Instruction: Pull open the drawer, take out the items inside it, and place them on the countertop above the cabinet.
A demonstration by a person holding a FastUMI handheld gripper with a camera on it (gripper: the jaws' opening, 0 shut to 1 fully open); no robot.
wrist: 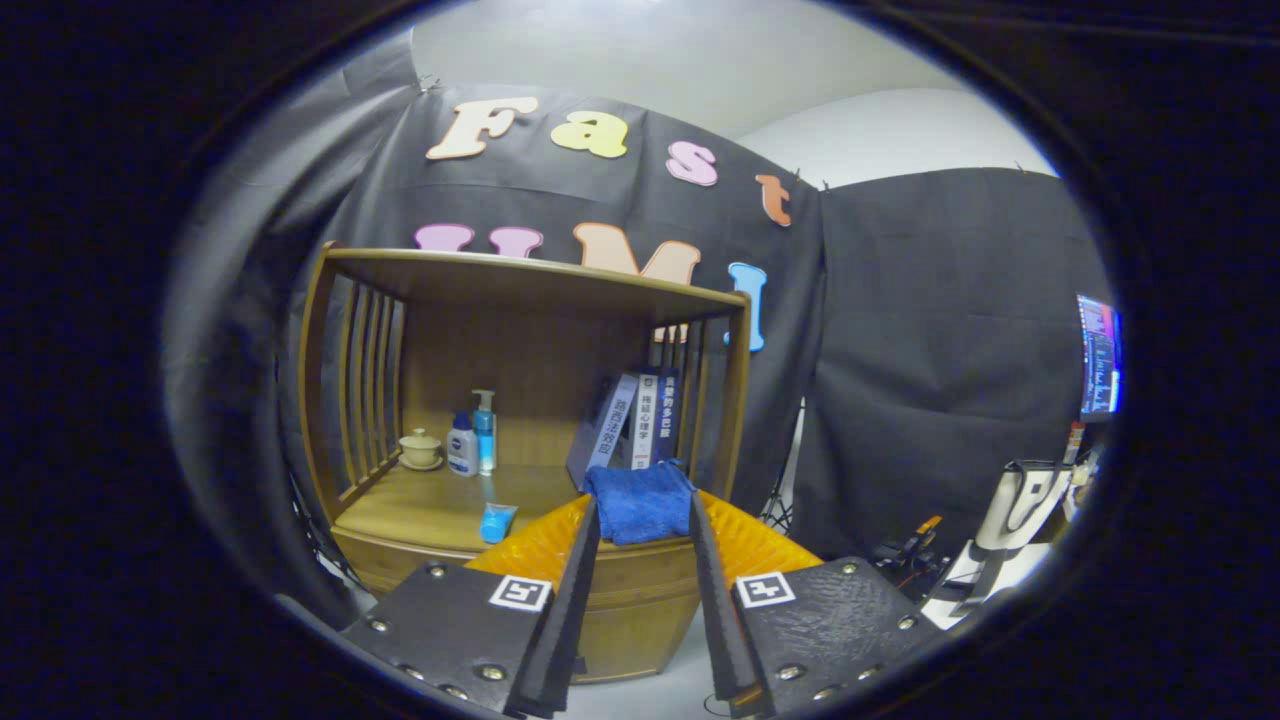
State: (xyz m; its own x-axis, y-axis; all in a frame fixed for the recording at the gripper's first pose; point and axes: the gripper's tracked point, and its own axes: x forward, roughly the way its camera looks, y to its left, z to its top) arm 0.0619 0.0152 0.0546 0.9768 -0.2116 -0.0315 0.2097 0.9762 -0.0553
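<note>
A folded blue cloth (640,500) sits between the tips of the gripper (643,512), both fingers (583,570) pressing against its sides, so the gripper is clamped narrowly on it and holds it up in front of the wooden cabinet (520,400). Directly beneath the cloth, at 6 o'clock from it, lies an orange ribbed bowl (760,545), spreading out to either side of the fingers and resting at the front edge of the countertop (430,510). At 9 o'clock from the cloth a small blue tube (496,521) lies flat on the countertop. Further back at 10 o'clock stand a blue pump bottle (484,430) and, touching its side, a shorter white and blue bottle (462,445), with a pale lidded cup on a saucer (420,448) just beyond them near the slatted side. At 12 o'clock from the cloth several books (635,420) lean together against the cabinet's right slats. The rounded cabinet front below the countertop shows between the fingers; whether the drawer there is open I cannot tell.
</note>
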